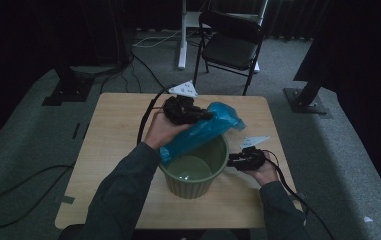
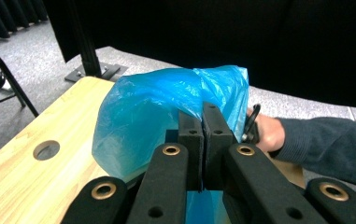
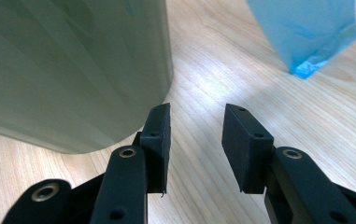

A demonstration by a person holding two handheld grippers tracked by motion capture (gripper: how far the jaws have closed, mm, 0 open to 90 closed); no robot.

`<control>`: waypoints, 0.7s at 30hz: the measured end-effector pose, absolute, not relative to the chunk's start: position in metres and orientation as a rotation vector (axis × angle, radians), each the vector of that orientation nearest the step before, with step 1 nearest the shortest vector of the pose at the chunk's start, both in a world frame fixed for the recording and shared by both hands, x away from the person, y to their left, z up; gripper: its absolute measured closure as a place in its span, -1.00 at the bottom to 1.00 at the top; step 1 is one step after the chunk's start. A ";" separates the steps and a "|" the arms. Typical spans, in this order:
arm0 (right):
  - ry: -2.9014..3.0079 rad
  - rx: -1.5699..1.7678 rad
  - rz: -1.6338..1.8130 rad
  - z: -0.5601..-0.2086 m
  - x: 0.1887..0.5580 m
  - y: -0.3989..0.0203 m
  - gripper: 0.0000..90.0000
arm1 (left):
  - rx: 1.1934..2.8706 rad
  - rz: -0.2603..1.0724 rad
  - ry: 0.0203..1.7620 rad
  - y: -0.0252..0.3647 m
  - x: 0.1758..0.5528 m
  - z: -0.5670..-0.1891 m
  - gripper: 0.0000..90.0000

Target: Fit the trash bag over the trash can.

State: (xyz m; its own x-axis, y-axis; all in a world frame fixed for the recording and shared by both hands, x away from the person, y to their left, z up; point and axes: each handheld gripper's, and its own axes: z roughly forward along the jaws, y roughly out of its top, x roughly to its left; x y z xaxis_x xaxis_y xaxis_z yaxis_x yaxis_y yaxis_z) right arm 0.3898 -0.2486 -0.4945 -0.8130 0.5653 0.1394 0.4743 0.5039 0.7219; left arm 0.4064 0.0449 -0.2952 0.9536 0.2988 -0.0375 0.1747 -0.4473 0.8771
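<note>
A green ribbed bin [image 1: 194,170] stands on the wooden table [image 1: 113,140], near its front. A blue plastic bag [image 1: 203,131] hangs slanted over the bin's rim, partly inside it. My left gripper [image 1: 209,114] is shut on the bag's upper part; in the left gripper view its pads [image 2: 192,140] pinch the blue bag [image 2: 166,105]. My right gripper [image 1: 229,161] is just right of the bin, beside its rim. Its jaws stand apart over bare wood with nothing between them [image 3: 195,140], the bin wall [image 3: 73,70] at their left and a corner of the bag [image 3: 306,28] ahead.
A black folding chair [image 1: 230,42] stands behind the table, with a white stand [image 1: 182,35] and cables on the carpet. Black stand bases [image 1: 305,102] sit at both sides. A round hole [image 2: 46,150] is cut in the tabletop.
</note>
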 end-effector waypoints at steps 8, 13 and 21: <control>2.583 0.926 1.210 -0.486 0.387 -0.260 0.36 | 2.061 0.154 0.343 0.051 0.406 -0.300 0.96; 2.546 0.927 1.248 -0.478 0.385 -0.266 0.36 | 2.062 0.153 0.355 0.058 0.405 -0.304 0.96; 2.506 0.943 1.274 -0.473 0.385 -0.272 0.40 | 2.075 0.154 0.363 0.065 0.404 -0.311 0.96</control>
State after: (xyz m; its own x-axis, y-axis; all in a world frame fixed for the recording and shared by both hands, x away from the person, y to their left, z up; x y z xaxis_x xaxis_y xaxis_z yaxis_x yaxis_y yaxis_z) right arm 0.3850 -0.2716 -0.4733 -0.7838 0.6087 0.1229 0.4579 0.4328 0.7765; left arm 0.4038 0.0647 -0.3111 0.9472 0.3182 -0.0385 0.1931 -0.4705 0.8610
